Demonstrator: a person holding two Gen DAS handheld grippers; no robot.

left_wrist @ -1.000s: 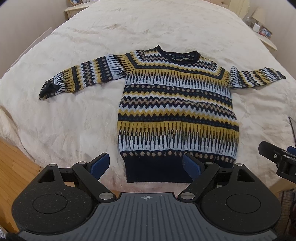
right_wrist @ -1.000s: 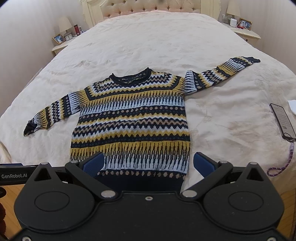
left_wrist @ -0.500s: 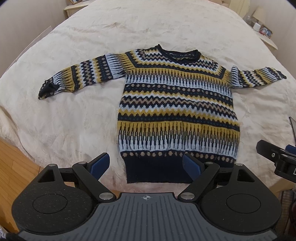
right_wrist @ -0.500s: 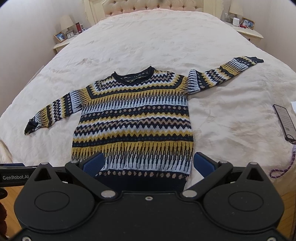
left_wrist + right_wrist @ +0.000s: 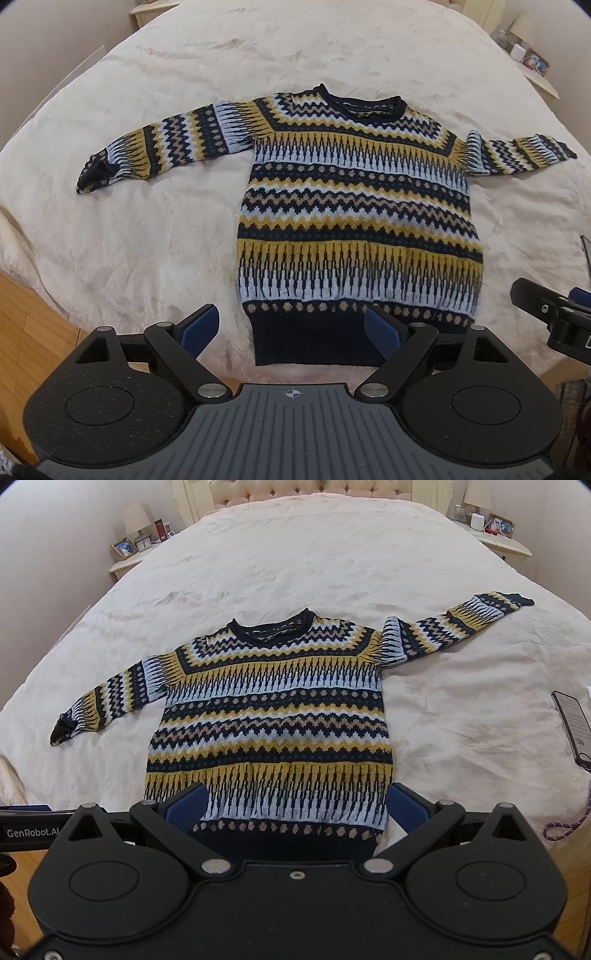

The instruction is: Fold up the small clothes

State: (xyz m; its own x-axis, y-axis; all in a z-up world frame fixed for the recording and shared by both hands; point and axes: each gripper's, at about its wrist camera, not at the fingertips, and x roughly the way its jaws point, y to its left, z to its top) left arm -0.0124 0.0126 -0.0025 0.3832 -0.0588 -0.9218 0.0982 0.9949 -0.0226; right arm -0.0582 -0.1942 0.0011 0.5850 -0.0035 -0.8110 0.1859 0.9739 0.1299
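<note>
A small knitted sweater (image 5: 358, 214) with navy, yellow, pale blue and tan bands lies flat and face up on the cream bedspread (image 5: 147, 240), both sleeves spread out. It also shows in the right wrist view (image 5: 269, 720). My left gripper (image 5: 291, 328) is open and empty, above the navy hem near the bed's front edge. My right gripper (image 5: 295, 805) is open and empty, above the hem as well. Part of the right gripper (image 5: 554, 314) shows at the right edge of the left wrist view.
A phone (image 5: 574, 725) lies on the bed at the right, with a purple cord (image 5: 565, 827) near it. Nightstands with lamps and photo frames stand at both sides of the headboard (image 5: 325, 491). Wooden floor (image 5: 26, 332) shows at the front left.
Both grippers have drifted slightly; the sweater sits a little lower and further right in the right wrist view. The sweater itself has not moved.
</note>
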